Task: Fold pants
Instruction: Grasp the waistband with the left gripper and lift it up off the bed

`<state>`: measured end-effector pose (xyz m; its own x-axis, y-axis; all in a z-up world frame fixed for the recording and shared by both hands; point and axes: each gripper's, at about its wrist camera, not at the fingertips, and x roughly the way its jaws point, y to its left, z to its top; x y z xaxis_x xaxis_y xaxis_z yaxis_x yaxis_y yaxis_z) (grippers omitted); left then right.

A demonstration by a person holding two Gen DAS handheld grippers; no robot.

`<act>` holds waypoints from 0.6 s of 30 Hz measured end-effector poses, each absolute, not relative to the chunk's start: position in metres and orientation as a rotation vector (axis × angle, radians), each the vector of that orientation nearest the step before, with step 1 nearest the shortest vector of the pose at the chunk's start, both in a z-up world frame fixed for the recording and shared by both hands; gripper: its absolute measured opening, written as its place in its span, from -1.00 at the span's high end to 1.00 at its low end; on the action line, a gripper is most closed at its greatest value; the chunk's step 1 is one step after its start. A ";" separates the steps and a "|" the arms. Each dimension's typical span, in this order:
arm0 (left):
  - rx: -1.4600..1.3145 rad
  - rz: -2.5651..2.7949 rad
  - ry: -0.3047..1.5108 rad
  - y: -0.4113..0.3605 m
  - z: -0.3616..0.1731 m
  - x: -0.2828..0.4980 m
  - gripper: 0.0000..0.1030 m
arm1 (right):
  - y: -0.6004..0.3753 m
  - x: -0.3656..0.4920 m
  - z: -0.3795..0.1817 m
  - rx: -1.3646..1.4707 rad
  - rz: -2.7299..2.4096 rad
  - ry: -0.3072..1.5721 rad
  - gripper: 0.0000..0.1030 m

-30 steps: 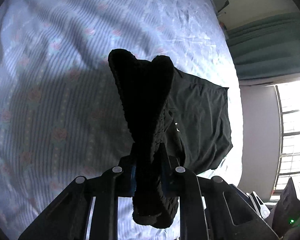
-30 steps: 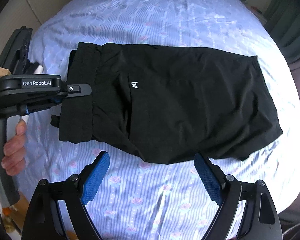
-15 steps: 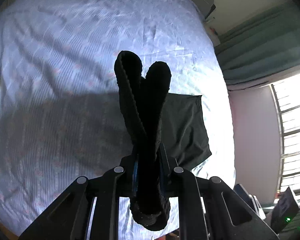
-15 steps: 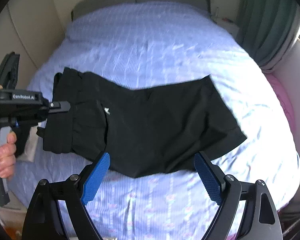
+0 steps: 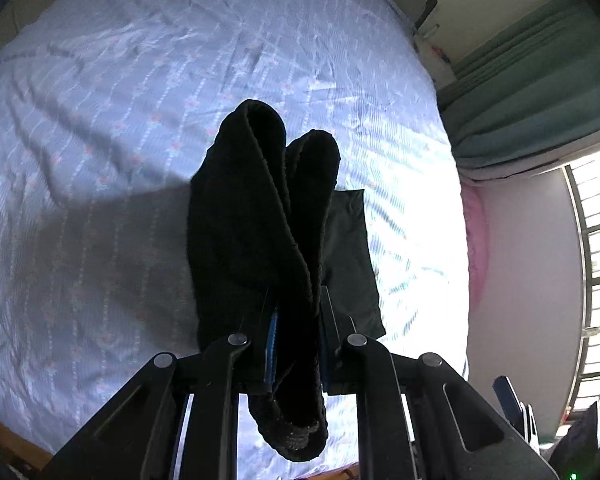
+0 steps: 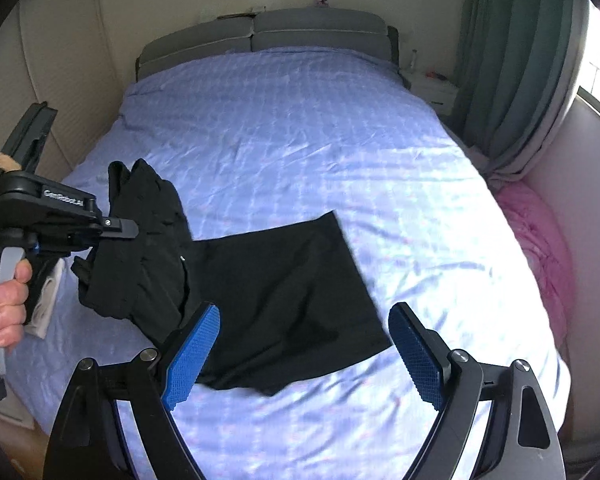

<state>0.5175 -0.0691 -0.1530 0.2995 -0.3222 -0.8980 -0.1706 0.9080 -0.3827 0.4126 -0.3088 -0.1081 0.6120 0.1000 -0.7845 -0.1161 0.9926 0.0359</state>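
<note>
The black pants lie folded on the bed, their leg end flat at the right. My left gripper is shut on the bunched waistband and holds it lifted off the bed; it also shows in the right wrist view at the left, with the waistband hanging from it. My right gripper is open and empty, above the near edge of the pants, its blue pads wide apart.
The bed has a pale blue patterned sheet and a grey headboard. A pink blanket lies at the right, by green curtains and a window. A white nightstand stands at the back right.
My left gripper has lifted the waistband higher off the bed. My right gripper has pulled back and up, so the pants look smaller and more of the room shows.
</note>
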 end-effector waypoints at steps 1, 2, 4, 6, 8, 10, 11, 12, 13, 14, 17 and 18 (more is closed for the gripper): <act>-0.447 -0.096 1.281 -0.077 -0.155 0.520 0.68 | -0.320 0.415 -0.109 -0.012 0.125 0.904 -0.70; -0.443 -0.091 1.289 -0.090 -0.157 0.526 0.68 | -0.327 0.417 -0.111 -0.007 0.124 0.905 -0.70; -0.420 -0.082 1.305 -0.114 -0.160 0.532 0.68 | -0.344 0.419 -0.115 0.007 0.122 0.911 -0.70; -0.393 -0.073 1.323 -0.135 -0.165 0.539 0.68 | -0.361 0.421 -0.122 0.028 0.117 0.922 -0.70; -0.367 -0.067 1.343 -0.154 -0.172 0.546 0.68 | -0.377 0.424 -0.130 0.053 0.110 0.937 -0.70; -0.333 -0.056 1.370 -0.174 -0.186 0.556 0.68 | -0.389 0.427 -0.137 0.074 0.098 0.951 -0.70; -0.305 -0.041 1.385 -0.187 -0.196 0.563 0.68 | -0.397 0.429 -0.141 0.084 0.092 0.956 -0.70; -0.286 -0.031 1.396 -0.194 -0.203 0.567 0.68 | -0.404 0.426 -0.144 0.091 0.084 0.959 -0.70; -0.269 -0.015 1.408 -0.200 -0.211 0.571 0.68 | -0.410 0.427 -0.147 0.098 0.074 0.965 -0.70; -0.253 0.008 1.423 -0.207 -0.220 0.576 0.68 | -0.419 0.427 -0.151 0.108 0.062 0.973 -0.70; -0.191 0.056 1.476 -0.228 -0.251 0.589 0.68 | -0.438 0.430 -0.164 0.140 0.022 0.995 -0.70; -0.175 0.059 1.485 -0.233 -0.256 0.591 0.68 | -0.444 0.431 -0.168 0.151 0.012 1.001 -0.70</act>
<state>0.5907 -0.2334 -0.2564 0.0872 -0.0683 -0.9938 -0.1471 0.9858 -0.0807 0.4306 -0.4436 -0.1679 0.5403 0.0793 -0.8377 0.0597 0.9894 0.1321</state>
